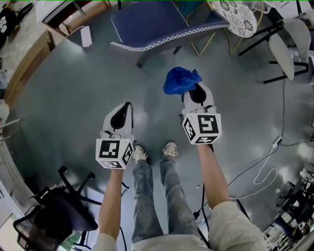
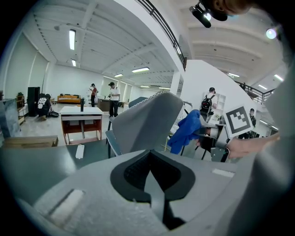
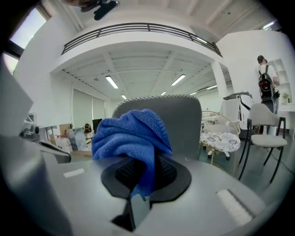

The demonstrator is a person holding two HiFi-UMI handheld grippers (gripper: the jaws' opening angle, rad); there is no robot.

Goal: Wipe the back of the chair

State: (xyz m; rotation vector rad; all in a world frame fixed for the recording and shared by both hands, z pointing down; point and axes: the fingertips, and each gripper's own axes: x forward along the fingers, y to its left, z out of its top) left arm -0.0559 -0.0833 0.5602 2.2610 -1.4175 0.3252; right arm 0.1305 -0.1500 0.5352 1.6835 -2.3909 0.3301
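Observation:
A blue-grey upholstered chair (image 1: 162, 24) with white trim stands ahead of me; its back (image 3: 177, 122) fills the middle of the right gripper view and shows as a grey slab (image 2: 147, 122) in the left gripper view. My right gripper (image 1: 196, 92) is shut on a bunched blue cloth (image 1: 180, 80), which hangs over its jaws (image 3: 131, 136) a short way in front of the chair back. The same cloth (image 2: 186, 129) appears at right in the left gripper view. My left gripper (image 1: 125, 107) is shut with nothing in it, held lower left of the chair.
A round white patterned table (image 1: 234, 14) and a white chair (image 1: 287, 41) stand at the far right. A black office chair (image 1: 54, 215) sits behind my left side. A cable (image 1: 265, 169) trails on the floor at right. Wooden furniture (image 1: 29, 63) lines the left. Several people stand far off.

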